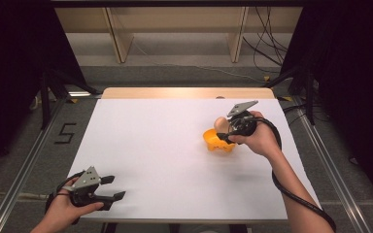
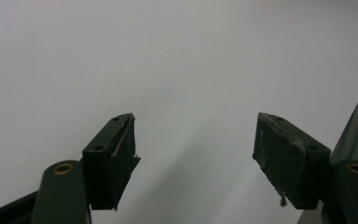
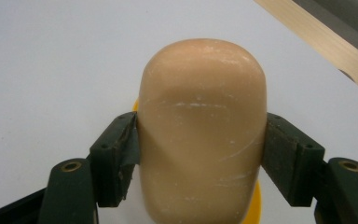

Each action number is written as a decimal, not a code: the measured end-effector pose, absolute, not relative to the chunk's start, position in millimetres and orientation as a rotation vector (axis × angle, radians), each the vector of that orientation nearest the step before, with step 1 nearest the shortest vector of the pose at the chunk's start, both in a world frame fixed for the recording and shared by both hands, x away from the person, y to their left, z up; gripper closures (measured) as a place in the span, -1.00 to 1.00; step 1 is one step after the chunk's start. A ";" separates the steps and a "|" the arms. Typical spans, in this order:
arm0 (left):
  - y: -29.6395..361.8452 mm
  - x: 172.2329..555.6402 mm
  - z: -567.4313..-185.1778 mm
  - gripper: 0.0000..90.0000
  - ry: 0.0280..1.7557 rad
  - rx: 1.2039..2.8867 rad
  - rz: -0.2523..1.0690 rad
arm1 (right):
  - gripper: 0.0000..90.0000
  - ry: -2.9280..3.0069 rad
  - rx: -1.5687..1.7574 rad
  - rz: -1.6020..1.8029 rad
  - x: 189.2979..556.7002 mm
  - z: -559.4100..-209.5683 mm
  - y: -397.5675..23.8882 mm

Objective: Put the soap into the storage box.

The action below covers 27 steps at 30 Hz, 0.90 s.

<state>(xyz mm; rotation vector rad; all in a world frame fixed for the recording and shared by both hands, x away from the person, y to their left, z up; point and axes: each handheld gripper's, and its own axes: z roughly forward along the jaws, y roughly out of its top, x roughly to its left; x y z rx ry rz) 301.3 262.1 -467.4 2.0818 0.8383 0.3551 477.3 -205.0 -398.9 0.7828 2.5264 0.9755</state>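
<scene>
Left claw (image 1: 111, 188): nearest me, at the desk's near left corner, held low in the person's left hand (image 1: 65, 208). Its jaws stand well apart with nothing between them; in the left gripper view there is only bare white surface past the pads.

Desk (image 1: 165, 155): white sheet over a wooden top, a strip of wood showing along the far edge.

Right claw (image 1: 225, 132): far right of the desk, in the right hand (image 1: 260, 138), pointing left. In the right gripper view its jaws are clamped on the two long flanks of the soap (image 3: 203, 130).

Soap: a peach-coloured rounded bar (image 1: 220, 123), gripped about mid-length, its rounded end sticking out past the pads. It sits over the dish; whether it touches the dish or is lifted off it, I can't tell.

Dish (image 1: 217, 140): small, orange-yellow, standing on the desk right under the bar; a sliver of its rim peeks out beneath the bar in the right gripper view (image 3: 257, 205).

Handling: the bar looks stiff, smooth and light, scuffed with faint white scratches. I'd guess it is slippery and could squirt forward out of a hard pinch, since the sides curve. The flat middle of the flanks, where the pads sit, seems the safest hold. The dish looks light enough to skid if nudged.
</scene>
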 end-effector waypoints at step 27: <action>262.7 301.8 -466.9 -0.35 0.812 2.085 0.348 | -0.26 2.557 0.760 0.933 485.5 -412.0 -216.7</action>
